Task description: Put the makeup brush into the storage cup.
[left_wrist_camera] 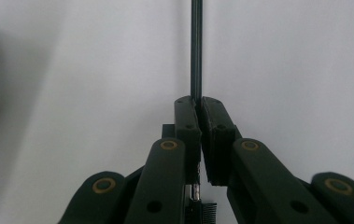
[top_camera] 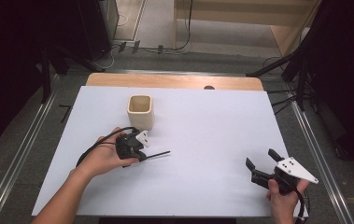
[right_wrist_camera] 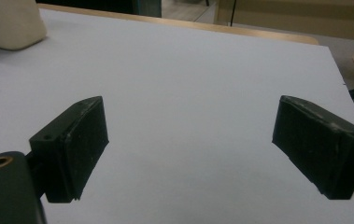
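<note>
High view: on the white worktop (top_camera: 202,140), the left tool (top_camera: 143,156) lies low in the person's left hand (top_camera: 107,156), its jaws pressed together on a thin, straight black rod (top_camera: 158,154) that sticks out level toward the middle of the sheet. Just behind that hand stands a cream, square-sided open cup (top_camera: 140,111), upright, near the tool but not touching it.

Left gripper view shows the same pinch close up: the two black pads (left_wrist_camera: 187,121) clamp the thin rod (left_wrist_camera: 196,51), which runs straight on from them over the white surface.

Near the front right corner, the right hand (top_camera: 284,198) holds the right tool (top_camera: 261,163) with its jaws spread wide and nothing between them. Right gripper view confirms the broad gap between its pads (right_wrist_camera: 79,140), with bare worktop (right_wrist_camera: 188,116) beyond and the cream cup (right_wrist_camera: 9,23) far off at the upper left.
</note>
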Tool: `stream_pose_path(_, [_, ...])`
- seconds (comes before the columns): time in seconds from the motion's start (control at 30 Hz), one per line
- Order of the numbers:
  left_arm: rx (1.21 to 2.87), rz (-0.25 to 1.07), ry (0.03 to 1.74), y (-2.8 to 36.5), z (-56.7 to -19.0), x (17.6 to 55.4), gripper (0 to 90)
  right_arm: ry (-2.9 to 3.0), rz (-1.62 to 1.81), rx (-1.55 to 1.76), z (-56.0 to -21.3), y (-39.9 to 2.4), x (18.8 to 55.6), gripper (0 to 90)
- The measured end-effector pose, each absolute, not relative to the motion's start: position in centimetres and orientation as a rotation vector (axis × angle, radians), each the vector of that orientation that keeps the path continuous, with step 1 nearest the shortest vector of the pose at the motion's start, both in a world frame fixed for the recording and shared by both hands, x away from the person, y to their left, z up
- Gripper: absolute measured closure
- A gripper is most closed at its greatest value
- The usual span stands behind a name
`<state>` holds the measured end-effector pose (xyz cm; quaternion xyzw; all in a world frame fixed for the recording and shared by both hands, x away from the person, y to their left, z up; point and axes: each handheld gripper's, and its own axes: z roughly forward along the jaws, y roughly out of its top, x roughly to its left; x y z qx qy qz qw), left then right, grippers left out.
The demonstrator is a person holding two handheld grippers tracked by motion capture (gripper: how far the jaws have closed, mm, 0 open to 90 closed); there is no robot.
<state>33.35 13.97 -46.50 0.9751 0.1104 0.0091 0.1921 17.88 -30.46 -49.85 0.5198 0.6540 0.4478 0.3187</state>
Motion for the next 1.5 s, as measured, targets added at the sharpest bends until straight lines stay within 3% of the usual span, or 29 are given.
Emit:
stream_pose_path(0.57, [2.196,0.027,0.498,17.2,-46.3,31.3,87.1,1.783,1.222,1.339,-49.3,-27.4,18.7,13.2])
stream_pose_path(0.97, [1.972,0.055,0.519,17.8,-45.3,31.0,87.1,1.835,1.292,1.291,-46.9,-23.4,21.6,13.5])
stream_pose_path(1.5, [1.830,0.024,0.541,17.7,-45.6,30.9,87.1,1.888,1.434,1.176,-43.0,-17.4,25.2,14.0])
